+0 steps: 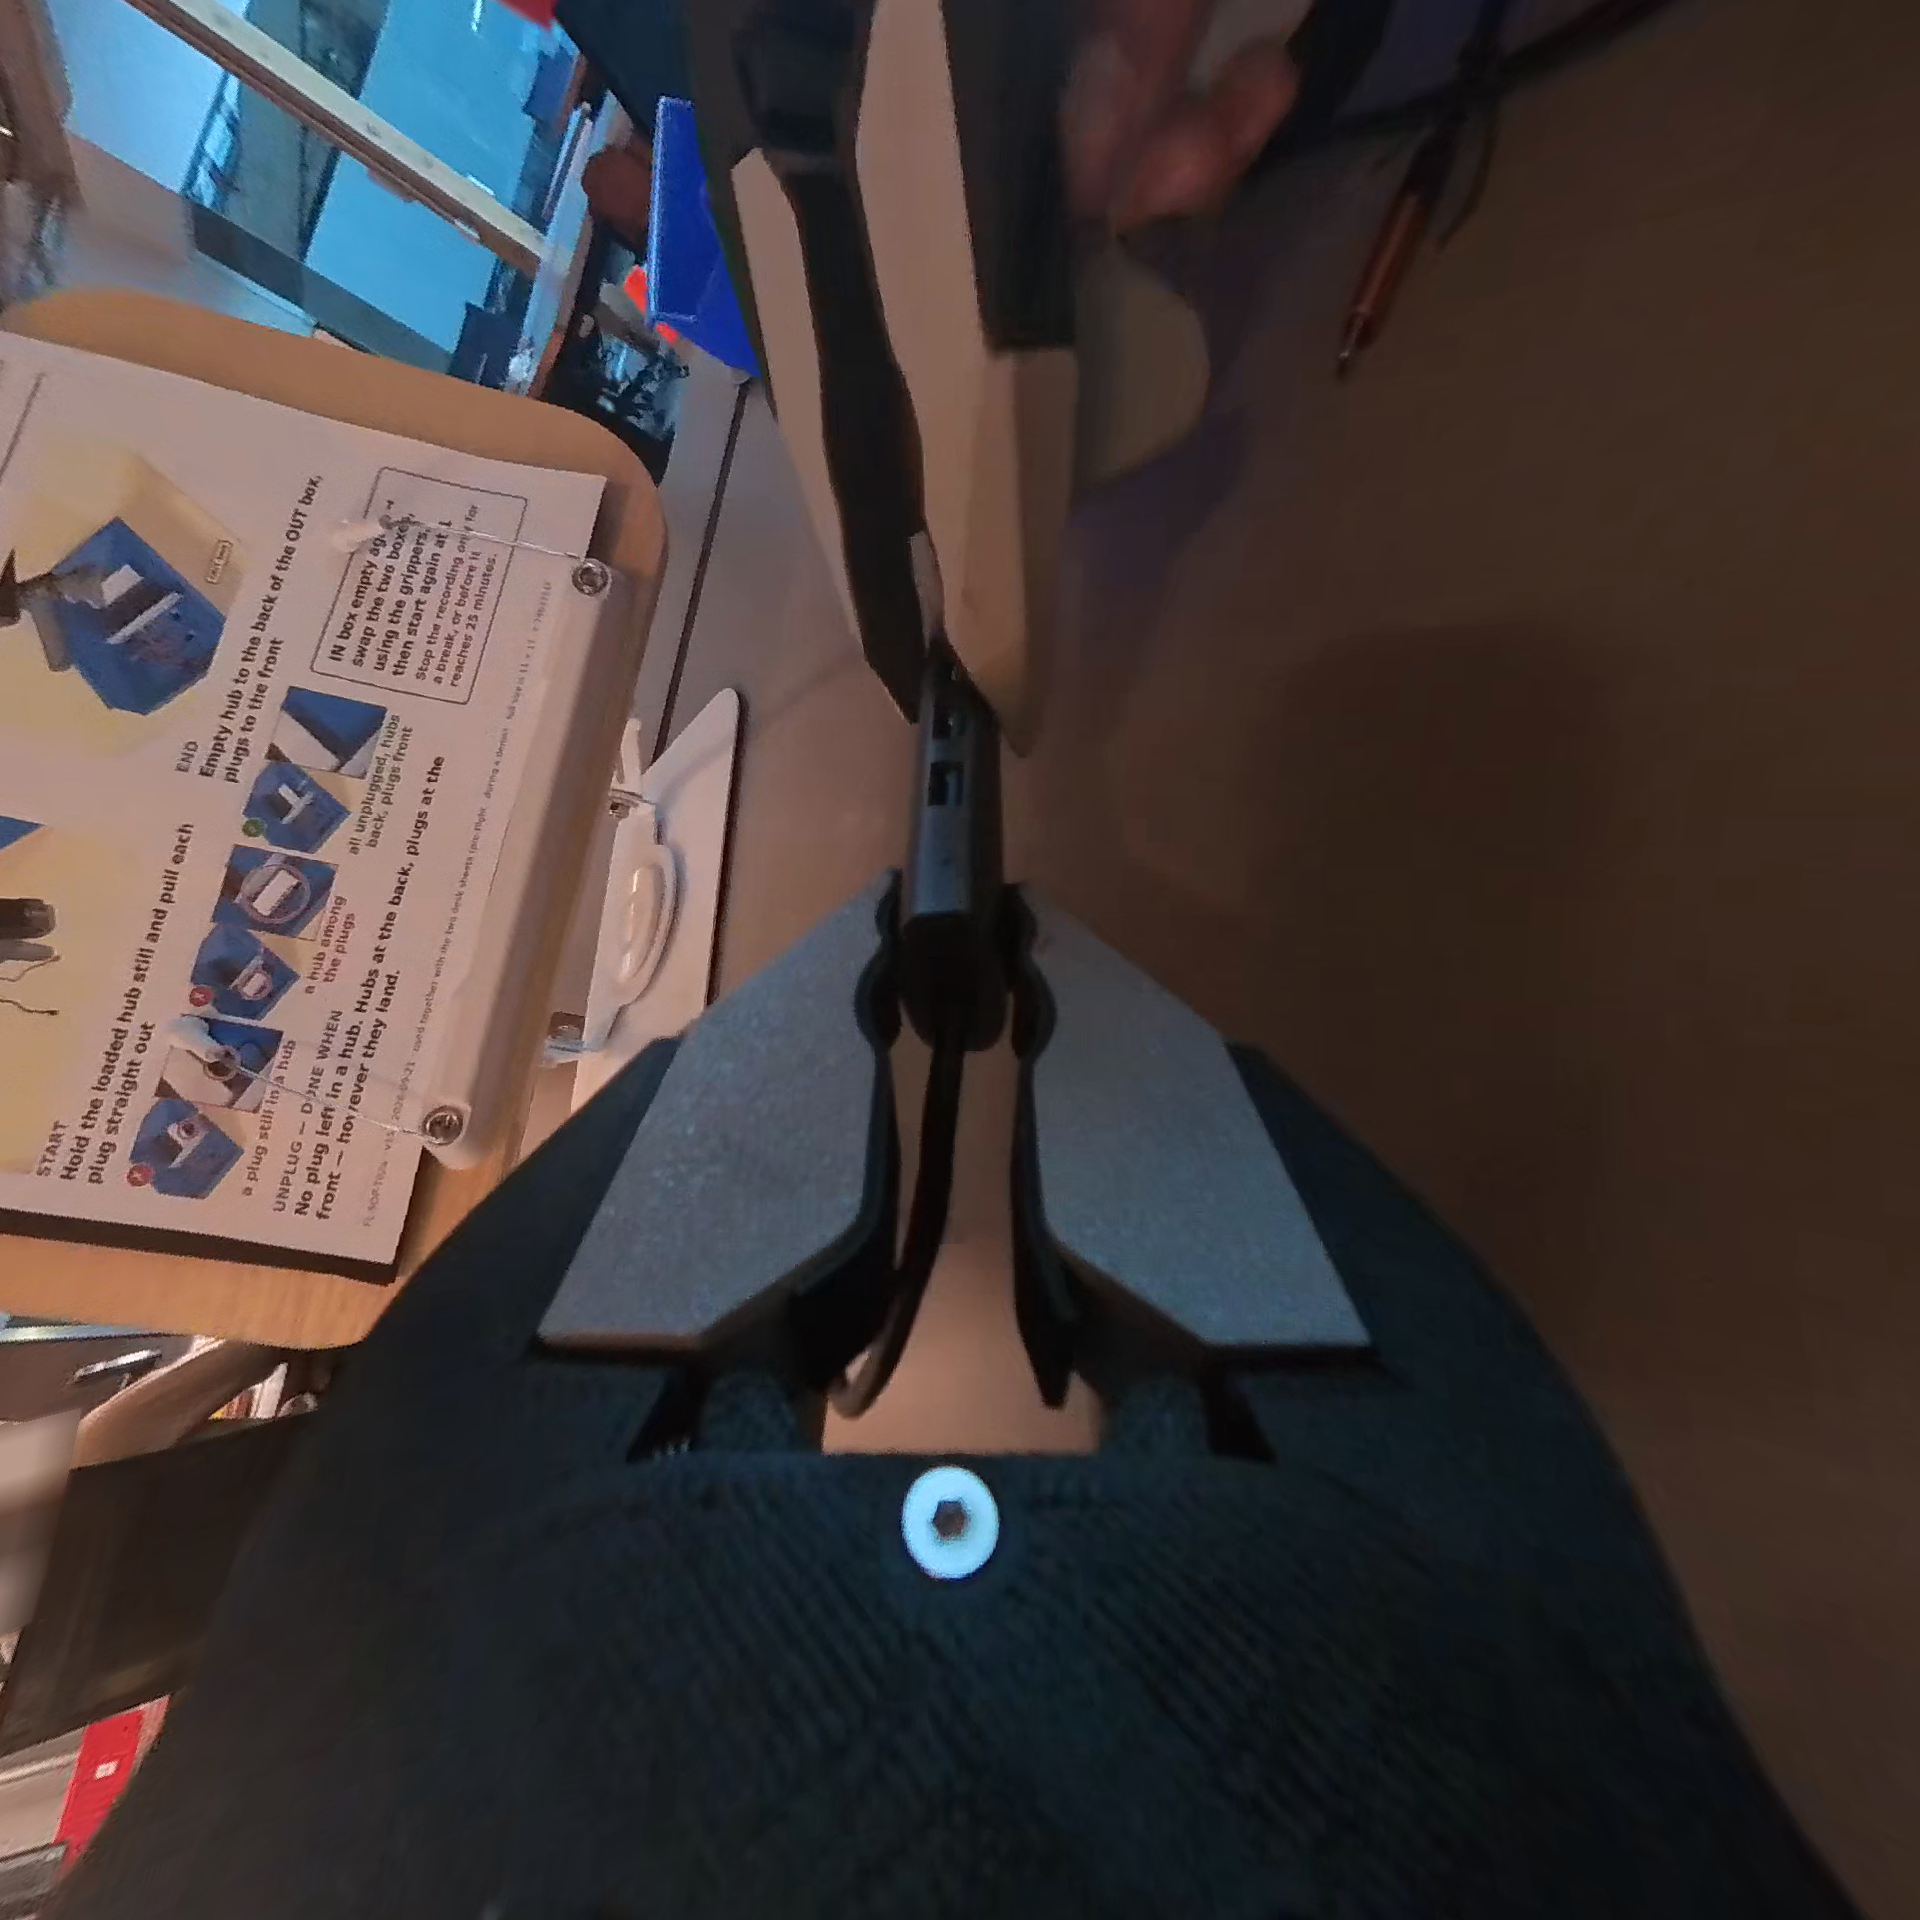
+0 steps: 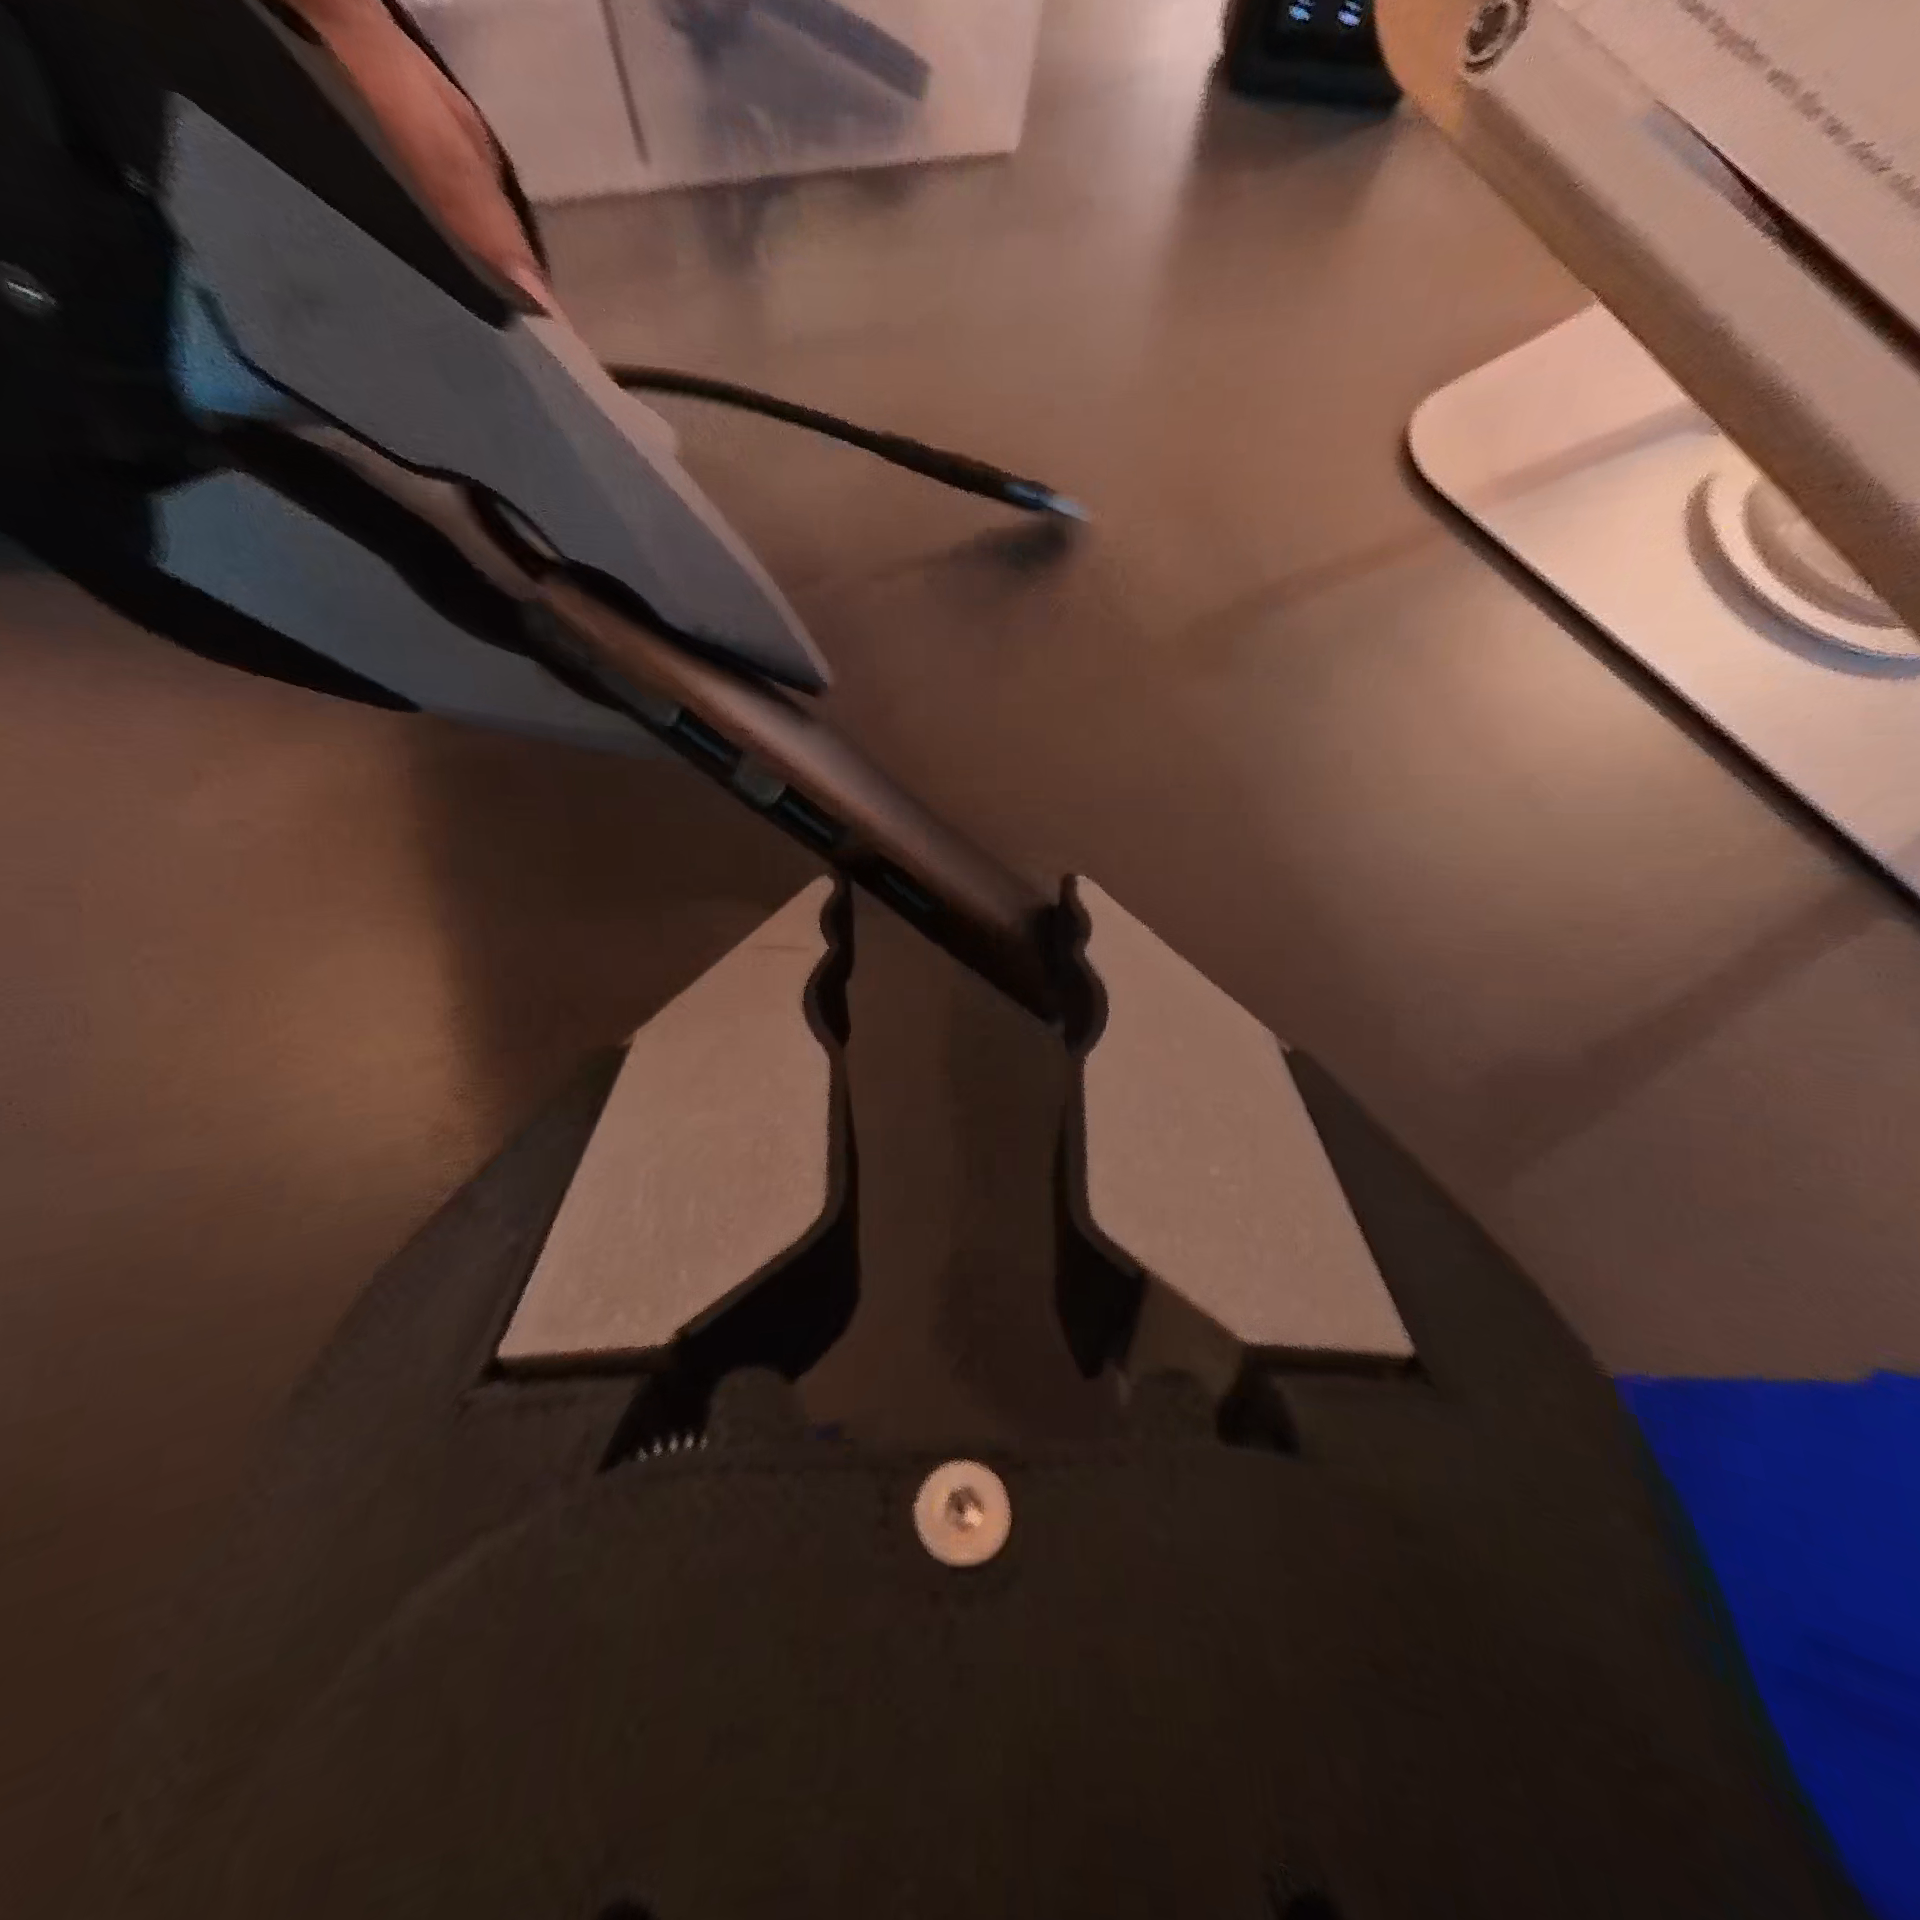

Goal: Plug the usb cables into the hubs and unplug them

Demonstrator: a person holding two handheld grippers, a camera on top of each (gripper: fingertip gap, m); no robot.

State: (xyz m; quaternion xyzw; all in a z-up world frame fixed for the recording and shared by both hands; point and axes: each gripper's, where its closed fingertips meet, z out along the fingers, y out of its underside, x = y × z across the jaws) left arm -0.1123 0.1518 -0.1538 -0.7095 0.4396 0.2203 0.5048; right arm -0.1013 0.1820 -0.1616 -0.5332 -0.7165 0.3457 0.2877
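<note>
My left gripper (image 1: 951, 935) is shut on a dark grey USB hub (image 1: 948, 821), pinching its thin sides. The hub's black cable runs back between the fingers. The hub points forward to my right gripper, whose fingers (image 1: 987, 499) come down from the top and meet its far end. In the right wrist view the hub (image 2: 894, 831) slants down from the left gripper (image 2: 582, 582), port side showing. Its end sits between my right gripper's (image 2: 956, 935) fingertips and touches both. A loose cable end (image 2: 1049, 504) lies over the brown table.
A printed instruction sheet on a wooden board (image 1: 312, 779) stands on a white base (image 1: 691, 821), which also shows in the right wrist view (image 2: 1621, 488). There is a blue bin (image 1: 691, 260) behind, a clear box (image 2: 779, 94) at the back, and a pen (image 1: 1382, 281). Across from one pair of fingers to the other is roughly 4 cm. About 11 cm separates my right fingertips from the pen (image 1: 1382, 281).
</note>
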